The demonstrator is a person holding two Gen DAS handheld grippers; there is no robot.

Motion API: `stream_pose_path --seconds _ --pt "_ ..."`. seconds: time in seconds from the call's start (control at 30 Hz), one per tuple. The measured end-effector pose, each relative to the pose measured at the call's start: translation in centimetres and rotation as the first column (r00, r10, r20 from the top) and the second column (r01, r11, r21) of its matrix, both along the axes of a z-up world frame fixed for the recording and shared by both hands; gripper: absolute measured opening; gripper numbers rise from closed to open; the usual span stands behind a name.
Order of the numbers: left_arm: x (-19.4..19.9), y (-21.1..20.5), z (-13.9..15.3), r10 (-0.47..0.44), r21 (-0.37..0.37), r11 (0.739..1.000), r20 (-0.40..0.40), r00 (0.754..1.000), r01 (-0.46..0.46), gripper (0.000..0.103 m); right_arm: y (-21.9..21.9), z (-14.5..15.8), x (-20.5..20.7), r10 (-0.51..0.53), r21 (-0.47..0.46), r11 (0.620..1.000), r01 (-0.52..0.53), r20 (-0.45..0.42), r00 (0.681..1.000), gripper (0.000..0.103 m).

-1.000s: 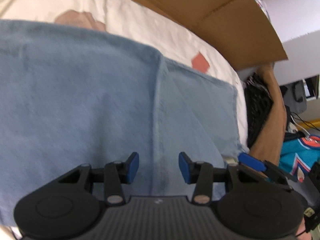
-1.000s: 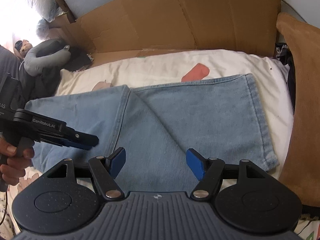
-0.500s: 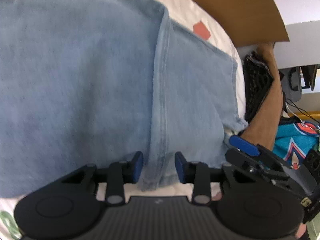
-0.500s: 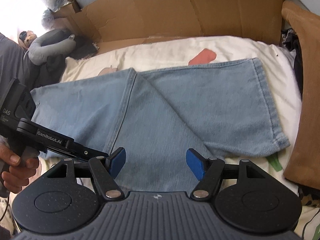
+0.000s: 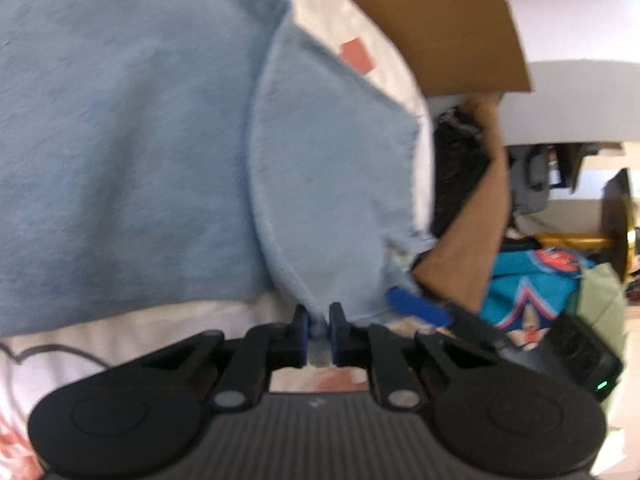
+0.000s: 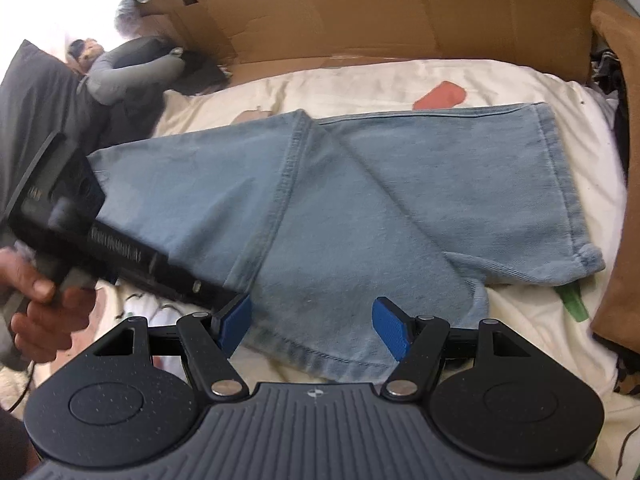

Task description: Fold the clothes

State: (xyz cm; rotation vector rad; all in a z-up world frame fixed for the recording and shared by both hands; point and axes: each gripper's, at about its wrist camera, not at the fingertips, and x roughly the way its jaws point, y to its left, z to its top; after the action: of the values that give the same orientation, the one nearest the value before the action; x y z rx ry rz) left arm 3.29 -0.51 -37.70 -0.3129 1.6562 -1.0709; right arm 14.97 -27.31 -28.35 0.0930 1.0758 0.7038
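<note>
While the pale blue jeans [image 6: 360,200] lie spread across the cream bedsheet [image 6: 400,80], one leg already doubled over the other along a diagonal seam, the left claw [image 5: 319,330] is clenched on the near hem of the denim, a tuck of cloth pinched between its blue pads. Seen from the right wrist, the left claw enters from 9 o'clock and meets the fabric edge near 7 o'clock of the garment. The right claw [image 6: 316,326] hangs released, jaws wide, just above the hem at 6 o'clock, the cloth edge lying between its pads but not gripped.

The step in hand looks like taking hold of the near edge with both claws so that the jeans can be carried over toward the cardboard [image 6: 400,12] at 12 o'clock. To do that well, the right claw should close on the full thickness of the stacked layers, not the top one alone, and well apart from the left grip so that the hem stays taut between them. Both should then lift evenly; denim is heavy and stiff, and an uneven pull would skew the fold or drag the lower leg out of line.
</note>
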Motion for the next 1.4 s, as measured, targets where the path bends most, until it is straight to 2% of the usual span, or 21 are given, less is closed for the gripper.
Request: stream_pose_path --seconds 0.2,0.3,0.4,0.43,0.47,0.57,0.63,0.7,0.9,1.07,1.27,1.4 --pt "-0.1 -1.5 1.4 0.009 -0.067 0.998 -0.020 1.000 -0.010 0.010 0.6 1.1 -0.6 0.043 0.049 0.998 -0.044 0.029 0.999 0.073" --pt "0.2 -1.9 2.1 0.026 -0.102 0.994 -0.040 0.999 -0.029 0.010 1.4 1.4 -0.9 0.069 0.032 0.997 -0.071 0.061 0.996 0.073" --pt "0.5 -2.6 3.2 0.037 -0.131 0.991 -0.023 0.999 -0.040 0.010 1.8 1.6 -1.1 0.078 -0.005 0.997 -0.078 0.113 0.991 0.073" --pt "0.6 -2.9 3.6 0.035 -0.137 0.990 -0.014 0.999 -0.037 0.010 1.9 1.7 -1.1 0.078 -0.017 0.997 -0.076 0.131 0.988 0.069" --pt "0.7 -3.3 3.9 0.034 -0.144 0.989 -0.006 0.999 -0.034 0.010 1.9 1.7 -1.1 0.078 -0.029 0.997 -0.074 0.145 0.986 0.064" --pt "1.1 -3.3 4.8 0.057 -0.165 0.985 0.009 0.998 -0.055 0.010 1.8 1.6 -0.5 0.069 -0.060 0.996 -0.060 0.164 0.984 0.008" --pt "1.4 -3.4 5.3 0.077 -0.173 0.982 0.032 0.997 -0.070 0.017 1.1 1.8 0.2 0.024 -0.053 0.999 -0.014 0.182 0.983 0.006" --pt "2.1 -3.0 5.3 0.128 -0.176 0.977 0.034 0.991 -0.120 0.020 0.3 2.2 1.0 -0.018 -0.045 0.999 0.027 0.197 0.980 0.004" --pt "4.2 -0.8 4.3 0.176 -0.055 0.984 0.123 0.977 -0.170 0.034 -1.8 2.6 4.2 -0.112 -0.061 0.990 0.127 0.208 0.972 0.004" --pt "5.0 0.8 2.6 0.205 0.050 0.975 0.157 0.966 -0.215 0.034 -3.3 1.5 7.7 -0.126 -0.147 0.976 0.161 0.221 0.967 0.004" --pt "5.4 1.6 1.6 0.219 0.077 0.970 0.149 0.964 -0.232 0.034 -5.4 0.2 11.8 -0.185 -0.192 0.956 0.223 0.198 0.962 0.004" --pt "5.5 1.8 1.6 0.205 0.078 0.972 0.164 0.965 -0.220 0.037 -5.9 -0.4 13.9 -0.180 -0.207 0.954 0.219 0.191 0.965 0.004"
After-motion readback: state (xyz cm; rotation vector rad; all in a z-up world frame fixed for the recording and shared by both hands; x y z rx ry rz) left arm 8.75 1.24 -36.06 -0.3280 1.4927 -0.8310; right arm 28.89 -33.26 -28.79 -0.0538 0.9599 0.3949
